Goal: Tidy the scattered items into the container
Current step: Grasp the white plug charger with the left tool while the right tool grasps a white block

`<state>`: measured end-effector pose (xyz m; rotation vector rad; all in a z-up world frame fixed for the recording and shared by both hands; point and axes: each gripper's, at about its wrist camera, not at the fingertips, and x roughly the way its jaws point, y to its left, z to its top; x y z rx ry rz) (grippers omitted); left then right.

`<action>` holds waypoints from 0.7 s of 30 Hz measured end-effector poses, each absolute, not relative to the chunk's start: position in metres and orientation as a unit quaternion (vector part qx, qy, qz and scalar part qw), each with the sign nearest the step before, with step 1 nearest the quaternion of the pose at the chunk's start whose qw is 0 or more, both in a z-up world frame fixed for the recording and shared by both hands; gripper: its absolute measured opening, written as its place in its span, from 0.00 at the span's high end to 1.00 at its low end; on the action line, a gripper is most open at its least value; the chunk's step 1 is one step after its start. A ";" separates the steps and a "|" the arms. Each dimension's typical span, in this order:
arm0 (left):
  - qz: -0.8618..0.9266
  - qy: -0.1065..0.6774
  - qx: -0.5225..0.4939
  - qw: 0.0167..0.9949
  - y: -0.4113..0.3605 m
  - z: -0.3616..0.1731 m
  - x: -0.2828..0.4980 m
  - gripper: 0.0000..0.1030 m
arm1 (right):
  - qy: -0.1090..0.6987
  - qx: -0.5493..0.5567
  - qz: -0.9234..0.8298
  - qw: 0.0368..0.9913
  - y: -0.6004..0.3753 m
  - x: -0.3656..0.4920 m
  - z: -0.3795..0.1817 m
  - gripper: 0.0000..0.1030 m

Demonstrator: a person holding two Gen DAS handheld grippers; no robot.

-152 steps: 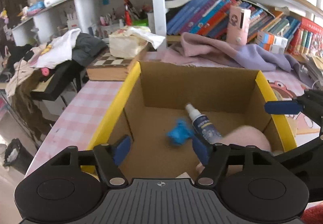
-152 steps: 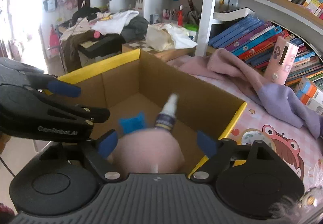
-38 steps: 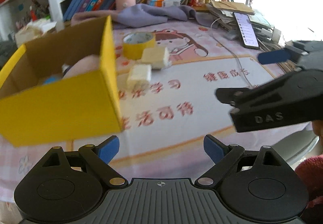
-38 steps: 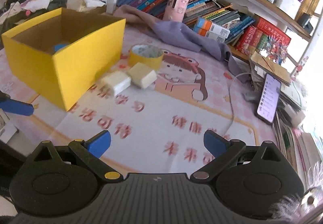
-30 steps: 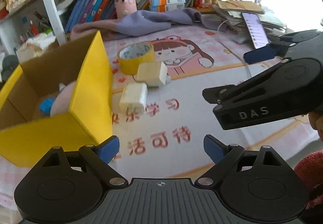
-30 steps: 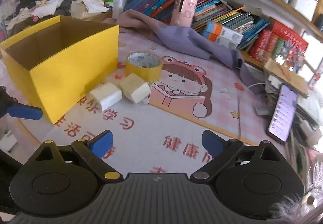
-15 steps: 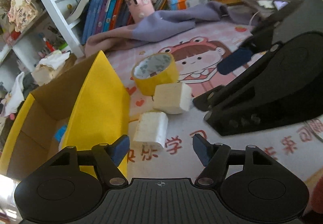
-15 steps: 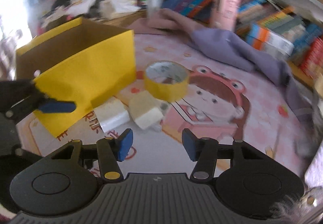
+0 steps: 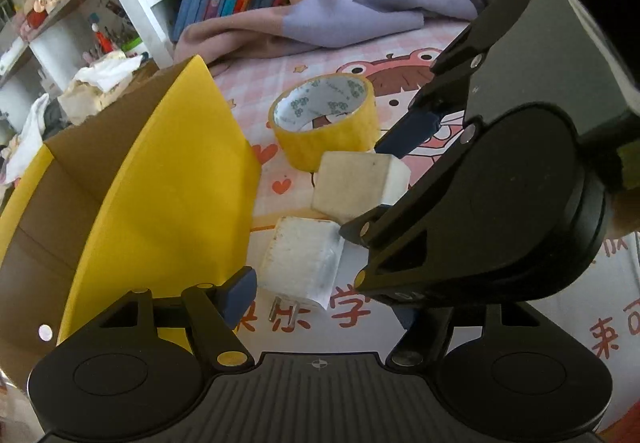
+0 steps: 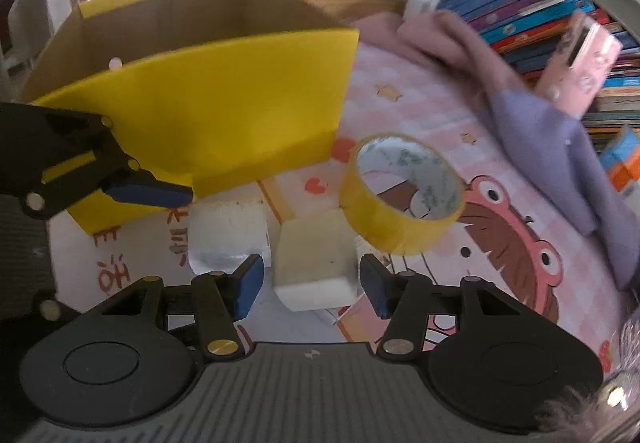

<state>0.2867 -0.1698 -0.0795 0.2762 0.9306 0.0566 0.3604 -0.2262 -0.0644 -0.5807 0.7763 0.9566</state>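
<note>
While beside box [image 10: 224,103] | right gripper [image 10: 312,285] agape round cube [image 10: 316,263], pads clear | left gripper [image 9: 320,295] agape round charger [image 9: 300,263] | tape [image 10: 400,191] touching cube

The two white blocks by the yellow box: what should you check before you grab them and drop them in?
1. Cream block sits between the right gripper fingers: ok.
2. Right pads press on it: not ok, a gap shows on both sides.
3. White plug block is lined up with the left gripper: ok, it lies just ahead of the fingers; its right finger is hidden behind the other gripper.
4. Yellow tape roll is out of the way: not ok, it touches the cream block's far side.
5. The two grippers are clear of each other: cannot tell, they crowd close together.
6. Yellow box is open on top: ok.
</note>
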 end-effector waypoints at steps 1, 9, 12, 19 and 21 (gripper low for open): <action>0.029 0.449 0.130 0.884 -0.170 -0.080 0.288 0.32 | 0.359 -0.271 0.443 0.775 -0.226 0.362 -0.066 0.53; 0.042 0.454 0.114 0.882 -0.170 -0.081 0.307 0.31 | 0.370 -0.189 0.419 0.807 -0.266 0.370 -0.053 0.64; 0.054 0.461 0.109 0.879 -0.172 -0.081 0.315 0.29 | 0.386 -0.145 0.383 0.827 -0.294 0.373 -0.048 0.64; 0.054 0.476 0.103 0.872 -0.173 -0.088 0.332 0.20 | 0.417 -0.087 0.335 0.841 -0.339 0.360 -0.049 0.64; 0.053 0.482 0.095 0.869 -0.172 -0.087 0.332 0.22 | 0.420 -0.075 0.328 0.843 -0.345 0.356 -0.049 0.64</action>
